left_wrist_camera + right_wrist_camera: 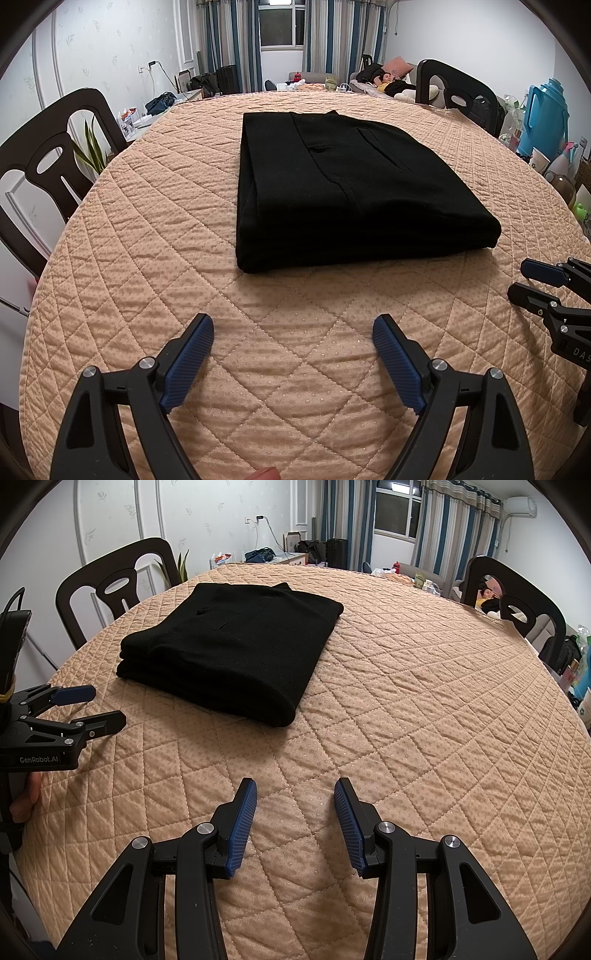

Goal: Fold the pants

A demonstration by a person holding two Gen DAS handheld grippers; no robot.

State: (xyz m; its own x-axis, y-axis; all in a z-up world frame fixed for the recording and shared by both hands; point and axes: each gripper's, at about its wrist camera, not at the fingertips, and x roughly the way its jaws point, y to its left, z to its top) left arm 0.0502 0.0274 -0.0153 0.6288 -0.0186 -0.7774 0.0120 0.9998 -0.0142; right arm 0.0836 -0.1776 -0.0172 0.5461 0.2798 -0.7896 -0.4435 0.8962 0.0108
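Note:
Black pants lie folded into a thick rectangular stack on the quilted peach table cover; they also show in the right wrist view. My left gripper is open and empty, held back from the near edge of the stack. It also shows at the left of the right wrist view. My right gripper is open and empty, to the right of and nearer than the pants. It shows at the right edge of the left wrist view.
Dark chairs stand around the table: one at the left, one at the far right. A blue thermos jug and cups crowd a side surface on the right. A plant stands behind the left chair.

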